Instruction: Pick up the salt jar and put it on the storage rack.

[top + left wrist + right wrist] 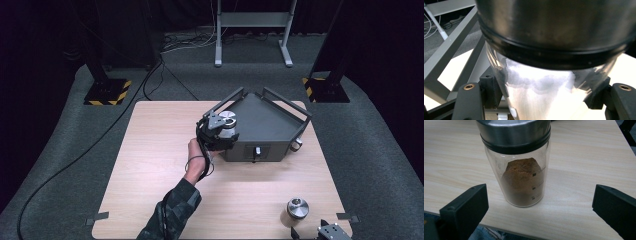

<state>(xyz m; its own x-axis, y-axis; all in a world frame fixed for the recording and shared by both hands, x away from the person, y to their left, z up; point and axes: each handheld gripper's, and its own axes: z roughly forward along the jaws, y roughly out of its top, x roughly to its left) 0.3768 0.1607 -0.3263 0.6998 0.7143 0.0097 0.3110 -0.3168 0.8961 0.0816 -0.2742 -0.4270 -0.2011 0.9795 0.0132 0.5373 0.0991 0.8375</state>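
**Two Jars, One in Transfer to the Tray**

Two glass jars with steel lids are in play. Nearest the person, the right gripper (537,202) sits at the near right edge of the table (150,200), jaws spread wide and holding nothing. Just ahead of it stands the brown-powder jar (520,170), upright on the table, between the jaws' line but apart from both pads.

Farther out, the left gripper (216,134) is clamped on the white-powder jar (541,82); the pads press the glass body on both sides below the lid. This jar is carried at the left corner of the dark tray (272,127), at or just above its rim; whether it touches cannot be told.

Step in hand, as judged: placing the held jar into the tray. The next move calls for clearing the tray's rail, lowering the jar upright onto the floor of the tray, then releasing.
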